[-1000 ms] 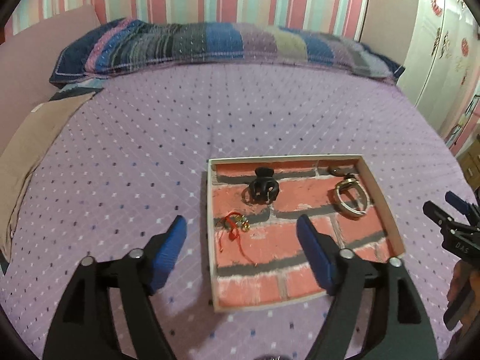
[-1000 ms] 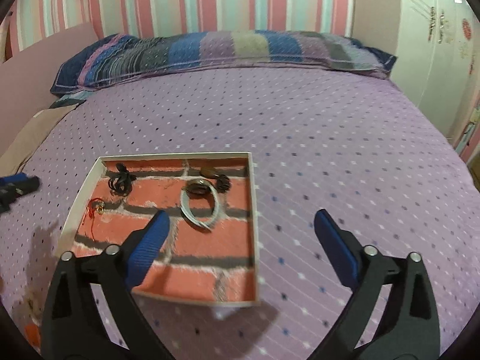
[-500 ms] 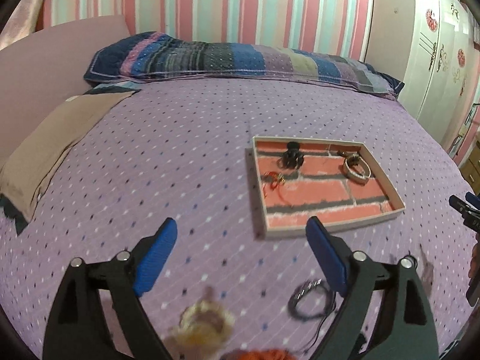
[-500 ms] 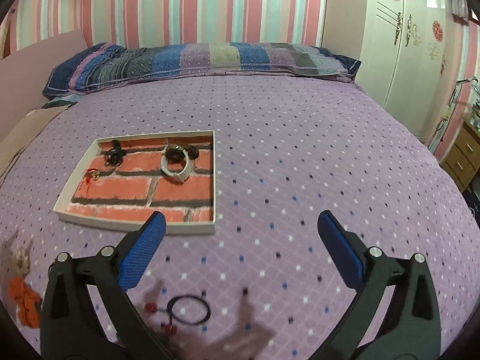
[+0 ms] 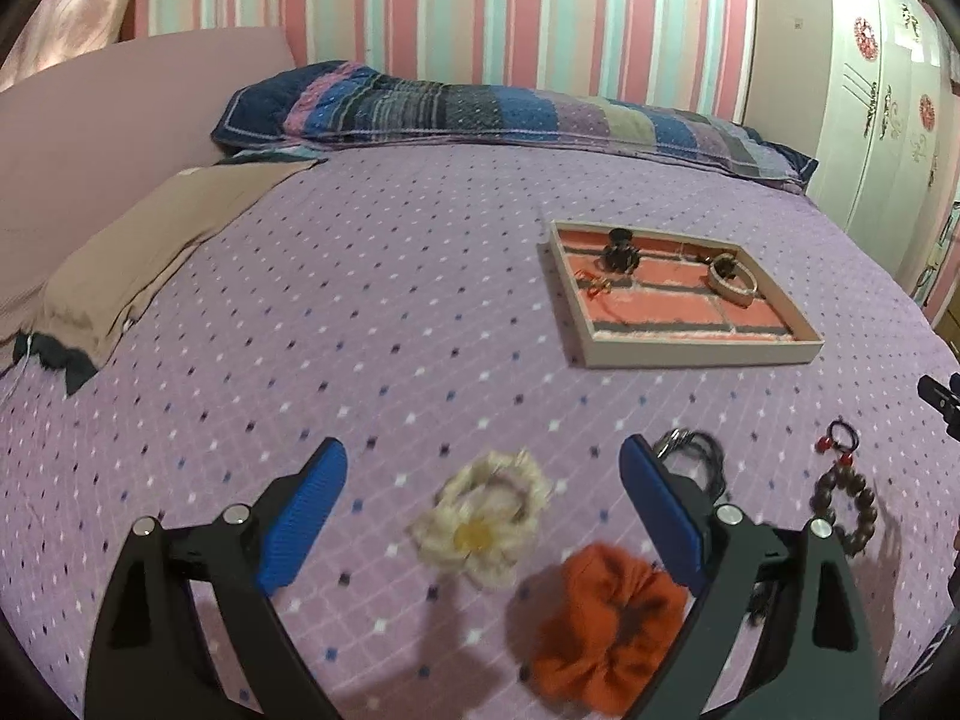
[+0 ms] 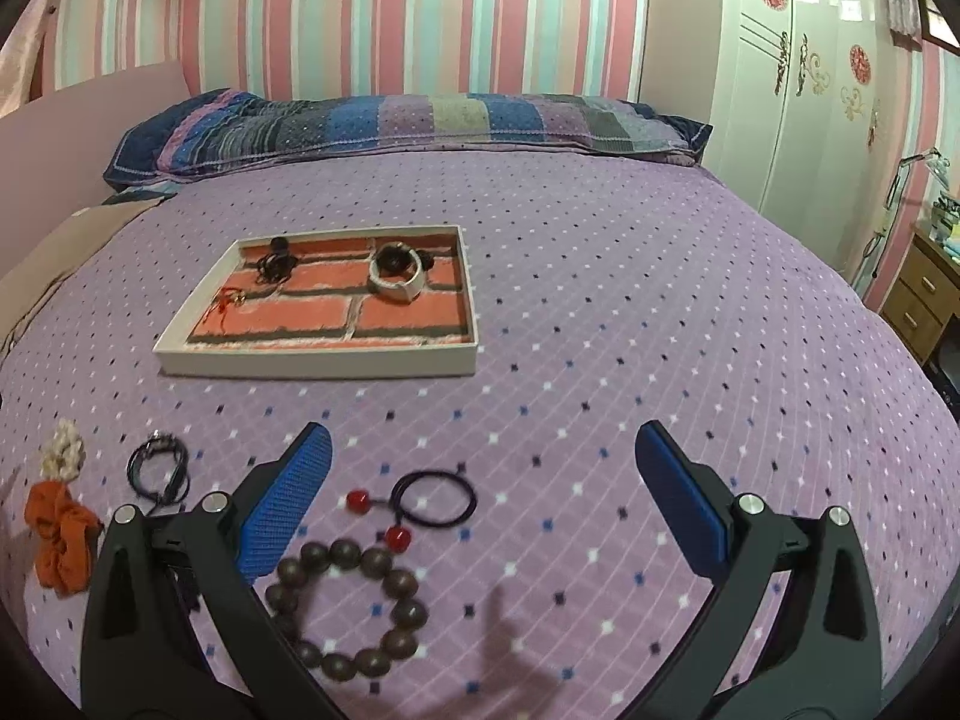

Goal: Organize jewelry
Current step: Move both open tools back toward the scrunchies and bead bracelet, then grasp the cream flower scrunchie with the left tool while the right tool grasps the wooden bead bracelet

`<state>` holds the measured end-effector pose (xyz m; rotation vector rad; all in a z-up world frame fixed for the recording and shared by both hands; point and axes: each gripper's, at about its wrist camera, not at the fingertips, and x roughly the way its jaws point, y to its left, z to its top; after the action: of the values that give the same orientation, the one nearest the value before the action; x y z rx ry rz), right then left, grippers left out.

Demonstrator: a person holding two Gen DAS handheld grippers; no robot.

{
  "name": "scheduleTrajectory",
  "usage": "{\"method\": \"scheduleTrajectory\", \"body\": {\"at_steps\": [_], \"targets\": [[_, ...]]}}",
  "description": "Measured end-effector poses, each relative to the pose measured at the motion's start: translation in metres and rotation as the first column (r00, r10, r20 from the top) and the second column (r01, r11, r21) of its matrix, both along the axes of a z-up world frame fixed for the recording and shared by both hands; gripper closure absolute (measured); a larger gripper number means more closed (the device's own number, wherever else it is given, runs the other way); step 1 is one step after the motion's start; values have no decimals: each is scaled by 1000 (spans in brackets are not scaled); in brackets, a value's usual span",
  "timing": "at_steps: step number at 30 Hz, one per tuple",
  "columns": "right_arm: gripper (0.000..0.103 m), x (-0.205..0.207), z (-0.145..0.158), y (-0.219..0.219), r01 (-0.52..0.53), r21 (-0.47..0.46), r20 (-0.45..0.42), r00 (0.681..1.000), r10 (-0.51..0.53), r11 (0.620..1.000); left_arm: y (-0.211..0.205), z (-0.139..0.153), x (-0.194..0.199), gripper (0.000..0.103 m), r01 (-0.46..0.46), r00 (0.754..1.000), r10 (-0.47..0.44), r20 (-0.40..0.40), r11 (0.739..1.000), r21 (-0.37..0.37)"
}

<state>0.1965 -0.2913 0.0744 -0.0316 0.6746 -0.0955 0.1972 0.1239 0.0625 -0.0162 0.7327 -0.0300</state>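
Spreading across both views, the bed (image 6: 600,312) lies bare right of the tray (image 6: 324,357). The tray, mid-frame, holds a bangle (image 6: 397,283), black ties (image 6: 275,261) and a red charm (image 6: 227,300). Both grippers, left (image 5: 483,501) and right (image 6: 483,480), gape empty; the left's jaws have just been opening. Unlike a second ago, scrunchies (image 5: 606,612), a bead bracelet (image 6: 348,612) and a hair tie (image 6: 435,498) show at bottom, the tray farther off.

A bed with a purple dotted quilted cover (image 6: 600,300) carries a shallow white tray with a brick-print floor (image 6: 318,357), a cream flower scrunchie (image 5: 483,519), an orange fabric scrunchie (image 5: 600,618), a brown wooden bead bracelet (image 6: 348,612), a black hair tie with red beads (image 6: 435,498), a coiled black cord (image 6: 159,471) and a striped patchwork pillow (image 6: 408,120)
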Motion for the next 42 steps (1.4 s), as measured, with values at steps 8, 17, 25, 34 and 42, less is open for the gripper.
{"method": "scheduleTrajectory", "body": {"at_steps": [8,17,25,34,42], "targets": [[4,-25,-15,18,-15,-18,0,1000,15,1000,12,-22,-22,13,-29,999,29,-17,1000,12],[4,-44,-34,16,-8,-23,-24,1000,7,1000,10,-46,-38,13,-20,998,18,-52,999,-36],[5,-47,-43,9,11,1,-35,999,-11,1000,-3,-49,-45,13,11,999,-12,-44,1000,-25],[5,-52,-47,16,-2,-5,-36,999,2,1000,6,-50,-37,13,-6,999,4,-48,1000,-28],[7,-48,-58,21,-12,-22,-64,998,11,1000,17,-56,-16,13,-14,998,11,-64,999,-47]]}}
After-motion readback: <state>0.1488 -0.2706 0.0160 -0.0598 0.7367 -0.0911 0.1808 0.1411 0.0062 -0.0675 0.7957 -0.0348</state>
